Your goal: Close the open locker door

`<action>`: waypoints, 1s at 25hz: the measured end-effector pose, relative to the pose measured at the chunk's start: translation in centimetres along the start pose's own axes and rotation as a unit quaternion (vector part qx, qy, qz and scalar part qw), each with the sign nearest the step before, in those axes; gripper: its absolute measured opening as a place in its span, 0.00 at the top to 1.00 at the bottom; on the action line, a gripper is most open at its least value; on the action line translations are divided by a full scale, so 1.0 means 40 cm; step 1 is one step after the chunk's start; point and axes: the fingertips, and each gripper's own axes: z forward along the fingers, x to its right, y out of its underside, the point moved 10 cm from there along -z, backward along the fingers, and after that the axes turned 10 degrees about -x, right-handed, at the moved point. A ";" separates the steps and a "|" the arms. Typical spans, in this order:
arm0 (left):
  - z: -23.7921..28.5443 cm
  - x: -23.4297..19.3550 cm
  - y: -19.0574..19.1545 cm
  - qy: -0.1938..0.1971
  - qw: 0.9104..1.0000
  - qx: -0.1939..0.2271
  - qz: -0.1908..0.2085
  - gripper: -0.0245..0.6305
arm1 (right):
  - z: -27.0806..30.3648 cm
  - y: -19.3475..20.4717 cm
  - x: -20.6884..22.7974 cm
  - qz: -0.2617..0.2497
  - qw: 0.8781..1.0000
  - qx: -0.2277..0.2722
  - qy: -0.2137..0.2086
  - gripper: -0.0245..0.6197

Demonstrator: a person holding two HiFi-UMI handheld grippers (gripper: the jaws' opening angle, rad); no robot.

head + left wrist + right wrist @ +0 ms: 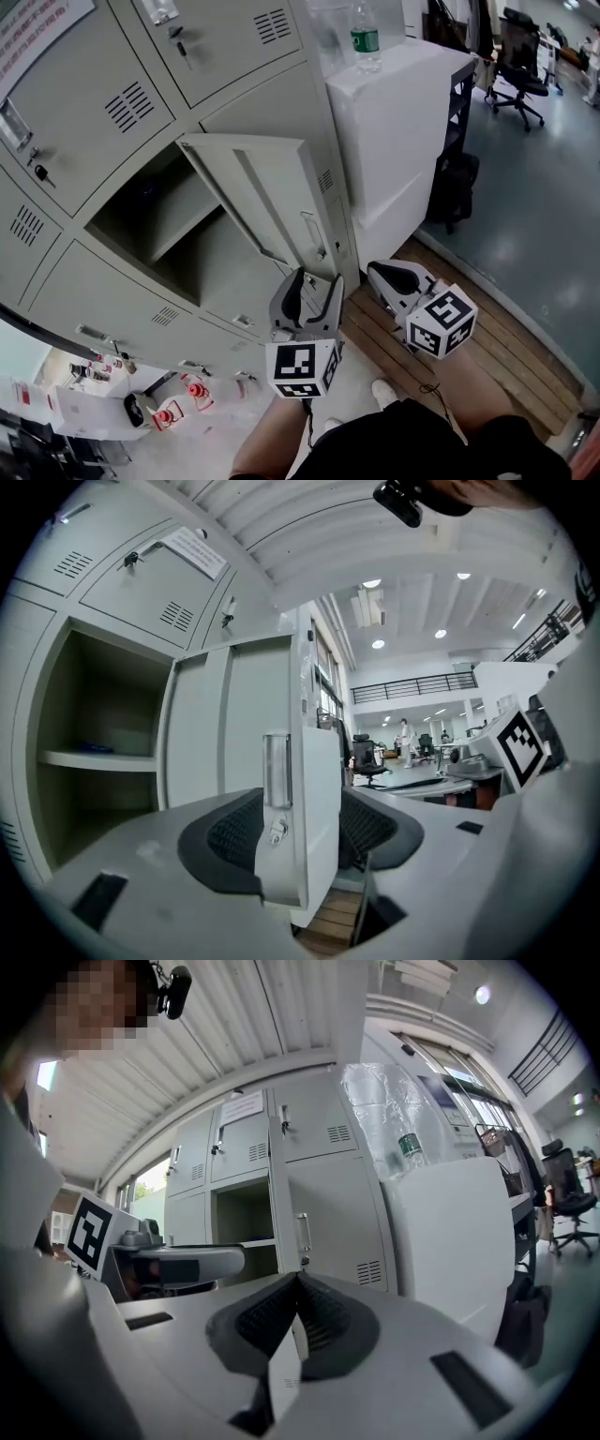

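Observation:
The grey locker door (262, 187) stands swung out from its open compartment (150, 225), which has a shelf inside. My left gripper (307, 286) sits at the door's lower free corner with its jaws wide apart. In the left gripper view the door edge (300, 761) and its metal handle (277, 769) stand between the pads of the left gripper (300, 832), with no clear pressing. My right gripper (382, 274) hangs to the right of the door near the floor. The right gripper (295, 1312) has its pads meeting with nothing between them, facing the door (323, 1213).
A white cabinet (394, 122) stands just right of the lockers with a water bottle (365, 37) on top. Wooden slats (487, 347) cover the floor under me. An office chair (520, 70) stands far right. Small red-and-white items (173, 408) lie at lower left.

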 end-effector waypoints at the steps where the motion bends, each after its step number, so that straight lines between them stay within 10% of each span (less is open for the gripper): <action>1: 0.014 0.003 -0.002 -0.018 1.000 -0.001 0.002 0.59 | 0.003 0.001 0.012 0.001 1.000 -0.001 -0.003 0.88; 9: 0.106 0.032 -0.023 -0.138 0.990 0.006 0.012 0.55 | 0.027 0.007 0.098 0.004 0.999 -0.015 -0.034 0.88; 25: 0.194 0.038 -0.039 -0.219 0.975 0.010 0.019 0.55 | 0.110 0.003 0.185 0.003 0.996 -0.022 -0.092 0.88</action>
